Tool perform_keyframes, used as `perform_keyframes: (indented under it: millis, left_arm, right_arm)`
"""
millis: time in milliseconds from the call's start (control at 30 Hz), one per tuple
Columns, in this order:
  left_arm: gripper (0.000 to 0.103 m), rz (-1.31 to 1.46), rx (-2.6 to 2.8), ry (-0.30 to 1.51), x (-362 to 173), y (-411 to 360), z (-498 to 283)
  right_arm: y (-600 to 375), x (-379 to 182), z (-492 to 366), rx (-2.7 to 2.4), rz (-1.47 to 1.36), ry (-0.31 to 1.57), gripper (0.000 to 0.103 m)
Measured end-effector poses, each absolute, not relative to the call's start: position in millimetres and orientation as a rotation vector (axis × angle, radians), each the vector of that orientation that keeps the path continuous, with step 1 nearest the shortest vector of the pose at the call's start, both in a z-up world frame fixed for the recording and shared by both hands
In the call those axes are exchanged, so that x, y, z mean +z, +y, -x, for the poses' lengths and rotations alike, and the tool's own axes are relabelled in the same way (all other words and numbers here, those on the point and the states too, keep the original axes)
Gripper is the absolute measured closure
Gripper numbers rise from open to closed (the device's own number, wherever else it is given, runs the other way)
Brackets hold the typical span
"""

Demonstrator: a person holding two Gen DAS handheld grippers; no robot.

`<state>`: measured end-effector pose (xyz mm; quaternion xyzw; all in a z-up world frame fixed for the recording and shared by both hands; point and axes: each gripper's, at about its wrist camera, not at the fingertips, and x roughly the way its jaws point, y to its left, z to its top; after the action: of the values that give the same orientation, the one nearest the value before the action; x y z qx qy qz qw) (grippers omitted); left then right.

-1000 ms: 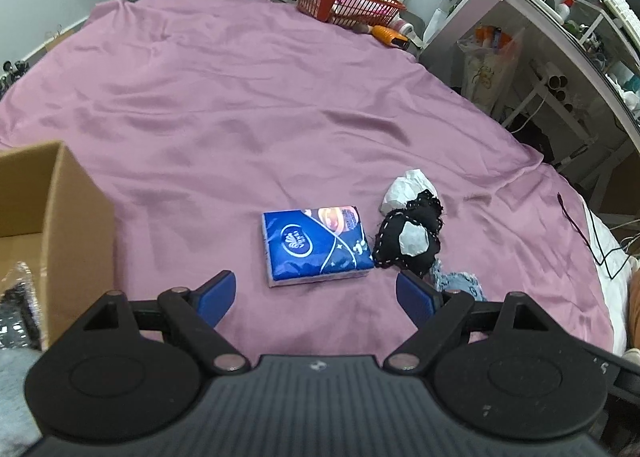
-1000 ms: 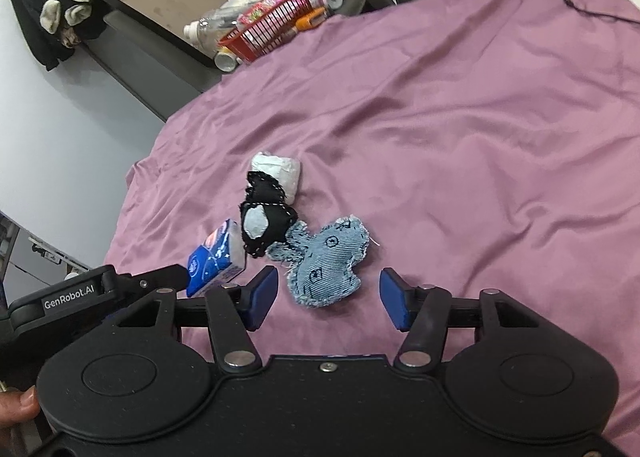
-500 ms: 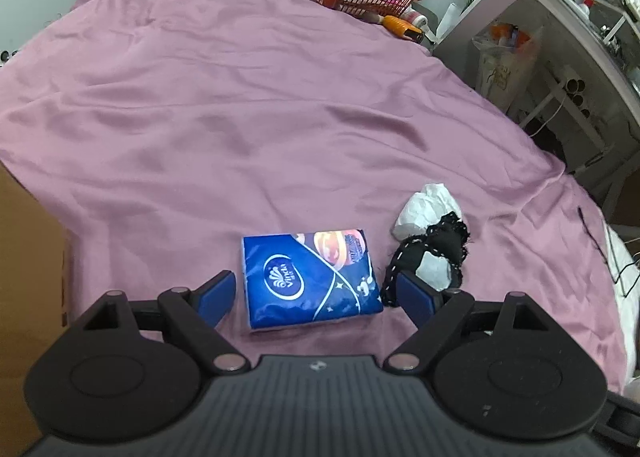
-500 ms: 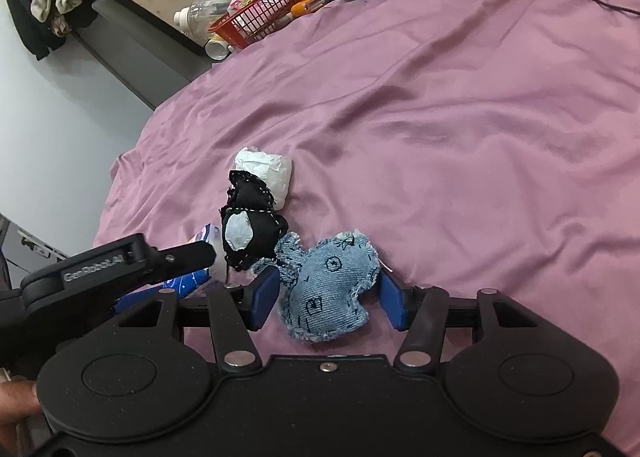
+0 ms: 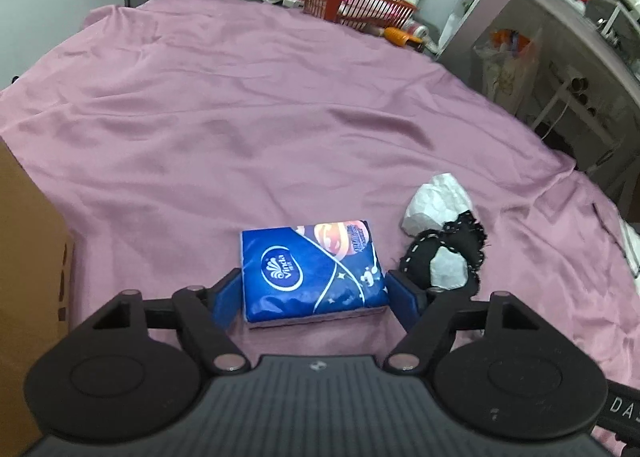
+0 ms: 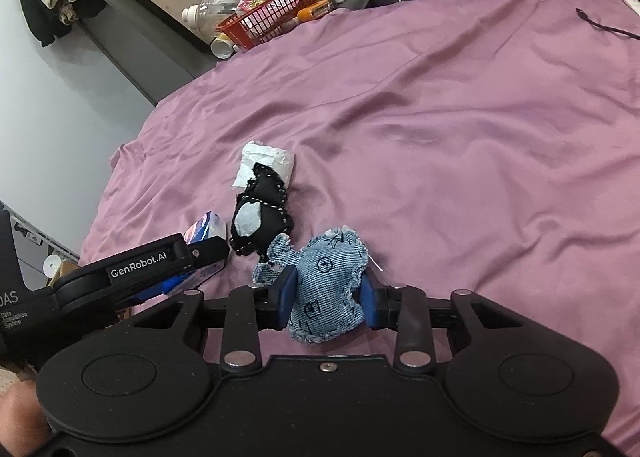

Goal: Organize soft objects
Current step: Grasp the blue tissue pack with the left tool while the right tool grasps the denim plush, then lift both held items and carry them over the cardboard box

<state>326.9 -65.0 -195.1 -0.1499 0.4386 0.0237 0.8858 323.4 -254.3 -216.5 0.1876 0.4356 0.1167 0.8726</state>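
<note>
Step in hand: dual pick-up, both sides at grasp stage.

L tool [image 5: 314, 299]: fingers straddle the tissue pack [image 5: 312, 271], one blue pad at each short end, touching or near-touching. Pack lies flat on the bed sheet [image 5: 240, 117], not lifted. Whether the pads actually bear on the wrap cannot be told; treat as closing, not confirmed clamped.

R tool [image 6: 328, 295]: pads pressed into both flanks of the denim plush [image 6: 326, 281]; fabric bulges fwd and rearward of the pads, so judged clamped on it. Plush rests on the sheet.

Not in hand: black stitched plush [image 6: 260, 219], touching the denim one; white crumpled wad [image 6: 266, 163] just behind it.

Next move (judgement): finish L closure, lift both straight up, carry to the cardboard box [image 5: 28, 277] at L edge of the L view. Cautions:
- Pack wrap is slick; squeeze mid-body, else it may pivot out.
- Denim ear lies against the black plush; lift slowly to avoid dragging it.

Surface: a bed w/ mauve satin sheet, wrinkled, low friction.

Room: red basket [image 5: 352, 3] w/ snack packs, bottles and a cup beyond the far bed edge; cluttered shelving at R; dark garment hung on the wall in the R view.
</note>
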Motion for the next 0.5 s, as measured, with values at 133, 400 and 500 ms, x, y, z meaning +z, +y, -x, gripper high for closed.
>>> perform_keyframes:
  millis: [133,400,500]
  left_arm:
    - [0.029,0.306,0.018,0.916,-191,-67,-318]
    - [0.029,0.293,-0.015,0.868,-167,-69,-296]
    - [0.029,0.292,-0.022,0.844,-155,-66,-288]
  right_arm:
    - [-250,-210,-317,0.25,-0.392,0.899,0.07]
    - [-244,-190,-297,0.257,-0.379,0.855,0.07]
    - [-241,-181,-290,0.26,-0.372,0.833,0.07]
